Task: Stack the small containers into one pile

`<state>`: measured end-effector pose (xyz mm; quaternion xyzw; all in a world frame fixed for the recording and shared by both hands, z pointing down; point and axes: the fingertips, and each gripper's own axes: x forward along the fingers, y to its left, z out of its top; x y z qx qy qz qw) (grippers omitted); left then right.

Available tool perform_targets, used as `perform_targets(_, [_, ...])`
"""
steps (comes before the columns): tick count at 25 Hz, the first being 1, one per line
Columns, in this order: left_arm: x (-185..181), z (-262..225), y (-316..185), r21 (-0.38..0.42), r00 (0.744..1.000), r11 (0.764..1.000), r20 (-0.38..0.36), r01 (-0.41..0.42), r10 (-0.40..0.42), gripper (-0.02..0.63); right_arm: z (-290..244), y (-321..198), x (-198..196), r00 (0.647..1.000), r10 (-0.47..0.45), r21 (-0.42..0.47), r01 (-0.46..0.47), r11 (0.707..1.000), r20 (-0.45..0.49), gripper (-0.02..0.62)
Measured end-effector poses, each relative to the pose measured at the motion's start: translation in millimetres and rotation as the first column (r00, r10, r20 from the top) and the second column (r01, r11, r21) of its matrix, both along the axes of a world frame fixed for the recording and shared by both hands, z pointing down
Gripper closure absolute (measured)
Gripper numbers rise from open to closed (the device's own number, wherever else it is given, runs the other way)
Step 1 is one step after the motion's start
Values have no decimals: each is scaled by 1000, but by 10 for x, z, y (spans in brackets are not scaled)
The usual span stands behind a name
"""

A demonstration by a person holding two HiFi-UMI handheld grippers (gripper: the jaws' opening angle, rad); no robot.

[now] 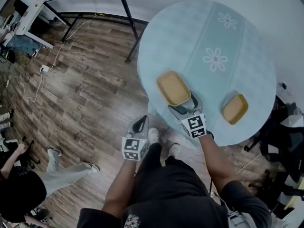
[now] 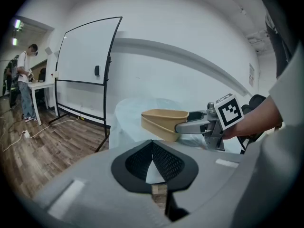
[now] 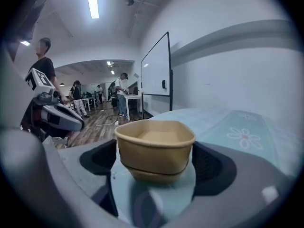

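1. Tongs, right (image 1: 184,106): spread wide and straddling the near tan container (image 3: 154,151). The pads sit just beside its two walls, and I see no squeeze on it.
2. Near tan container: upright, mouth up, over the near part of the tabletop (image 1: 166,37). I cannot tell whether its base is down. A seam rings its lower wall, and I cannot tell whether two are nested there.
3. Left tongs (image 2: 152,144): tips closed together with nothing between them. They are held off the tabletop's near-left edge, over the wooden floor (image 1: 85,94).
4. Second tan container (image 1: 235,109): alone on the tabletop near its right rim, mouth up, well apart from the first.
5. Tabletop: round and pale blue, with a lighter strip bearing printed flowers (image 1: 215,59).
6. Surroundings: a whiteboard on a black stand (image 2: 88,56) beyond the tabletop, and people (image 3: 122,91) standing at desks farther off.
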<state>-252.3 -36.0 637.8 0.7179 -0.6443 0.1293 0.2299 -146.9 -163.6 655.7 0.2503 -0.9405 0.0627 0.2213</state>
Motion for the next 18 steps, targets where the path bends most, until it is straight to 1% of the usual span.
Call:
perform_targets(4, [58,17,7,-6,1000,1000,-5,-8,8,601,-16,13,55,1000,0,-21,0,1000,-1,107])
perform_targets(11, [157,41,1,-9,1000,1000,-4,-26,26,600,-66,30,166,1000,16,-13,-16,1000,10,107])
perform_targets(14, [193,26,23,-8,1000,999,-3,-31,31,600,-134,63,196,1000,25,3,-25,1000,19,111])
perform_targets(18, [241,7,81,-7,999,999,0,-34,34,600,-231,115,236,999,30,29,-31,999,28,133])
